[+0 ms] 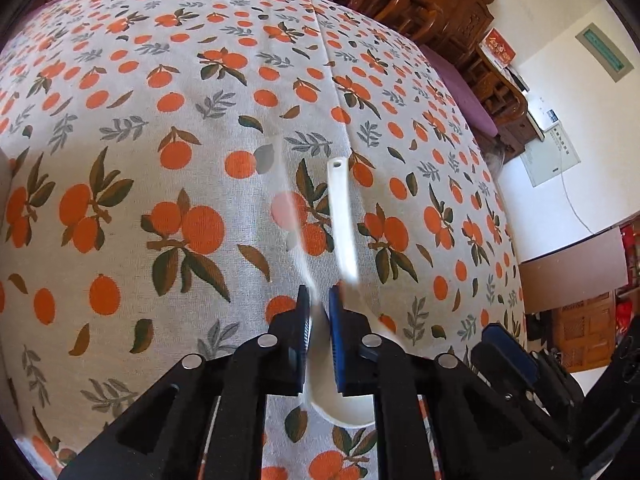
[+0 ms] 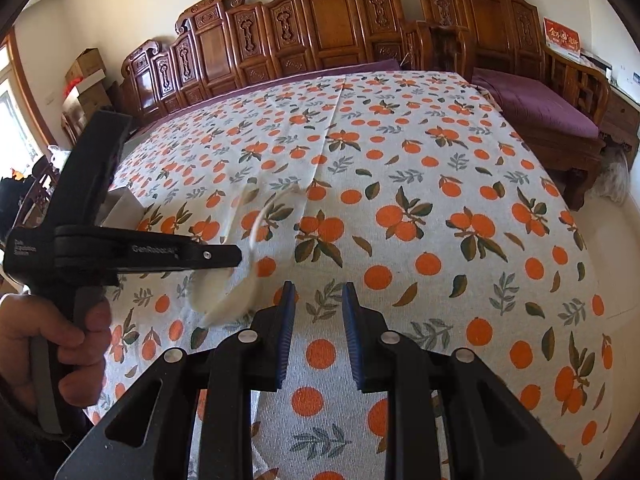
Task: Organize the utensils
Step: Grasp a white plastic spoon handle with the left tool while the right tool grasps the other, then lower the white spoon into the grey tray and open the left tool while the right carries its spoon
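My left gripper [image 1: 319,304] is shut on a white ceramic spoon [image 1: 342,216]; its handle points away over the cloth and its bowl sits under the fingers. In the right wrist view the left gripper [image 2: 236,256] shows at the left, held by a hand, with the spoon [image 2: 236,300] blurred below its tip, above the table. My right gripper [image 2: 319,292] is open and empty above the tablecloth, to the right of the spoon. The right gripper's blue pad [image 1: 508,350] shows at the lower right of the left wrist view.
The table wears a white cloth with an orange-fruit print [image 2: 400,184]. A white box-like object [image 2: 124,204] sits at the table's left edge. Carved wooden chairs [image 2: 320,32] and a purple-cushioned bench [image 2: 536,104] stand behind the table.
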